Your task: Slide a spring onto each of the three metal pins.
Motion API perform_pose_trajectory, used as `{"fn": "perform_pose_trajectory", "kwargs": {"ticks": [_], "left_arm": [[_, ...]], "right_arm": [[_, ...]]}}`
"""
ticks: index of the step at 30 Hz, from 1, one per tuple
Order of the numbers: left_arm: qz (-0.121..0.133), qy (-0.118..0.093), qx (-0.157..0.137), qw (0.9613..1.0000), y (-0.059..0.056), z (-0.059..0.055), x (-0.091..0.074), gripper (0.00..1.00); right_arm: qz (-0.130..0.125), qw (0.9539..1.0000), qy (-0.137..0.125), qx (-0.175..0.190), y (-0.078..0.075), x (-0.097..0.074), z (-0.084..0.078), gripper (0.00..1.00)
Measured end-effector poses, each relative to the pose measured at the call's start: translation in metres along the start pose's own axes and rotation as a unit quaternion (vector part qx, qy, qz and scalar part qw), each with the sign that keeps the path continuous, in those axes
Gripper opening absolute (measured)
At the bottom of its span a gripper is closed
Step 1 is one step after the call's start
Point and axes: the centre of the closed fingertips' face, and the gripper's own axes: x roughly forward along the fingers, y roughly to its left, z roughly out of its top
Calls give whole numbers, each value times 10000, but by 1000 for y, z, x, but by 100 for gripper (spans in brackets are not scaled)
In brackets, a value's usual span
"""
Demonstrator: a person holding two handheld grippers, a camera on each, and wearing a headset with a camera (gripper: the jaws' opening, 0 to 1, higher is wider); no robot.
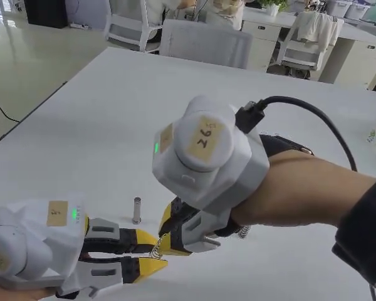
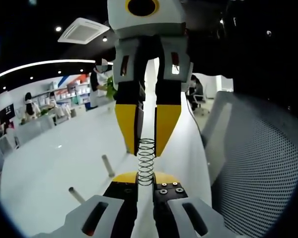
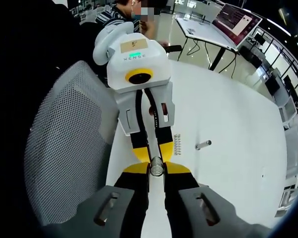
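Note:
A small steel spring spans the gap between my two grippers, which meet tip to tip. My left gripper is shut on its near end, and my right gripper comes down from above, shut on the other end. In the right gripper view the spring shows end-on in my right gripper, facing the left gripper. In the head view the spring sits between the left gripper and right gripper. One metal pin stands upright just beyond them.
A loose spring and a pin rest on the white table. Two pins show to the left in the left gripper view. Another spring lies under my right wrist. A mesh chair stands beside the table.

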Motion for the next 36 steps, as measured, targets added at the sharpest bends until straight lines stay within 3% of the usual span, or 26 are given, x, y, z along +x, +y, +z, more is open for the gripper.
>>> {"fn": "perform_pose_trajectory", "kwargs": {"ticks": [11, 29, 36], "left_arm": [[-9, -10, -36, 10000, -1, 0, 0, 2], [3, -230, -84, 9997, -1, 13, -1, 2], [-7, -205, -55, 9998, -2, 12, 0, 2]], "right_arm": [[66, 9999, -45, 85, 1, 4, -3, 10], [81, 9999, -49, 143, 0, 8, -8, 9], [113, 9998, -49, 167, 1, 9, -8, 8]]}}
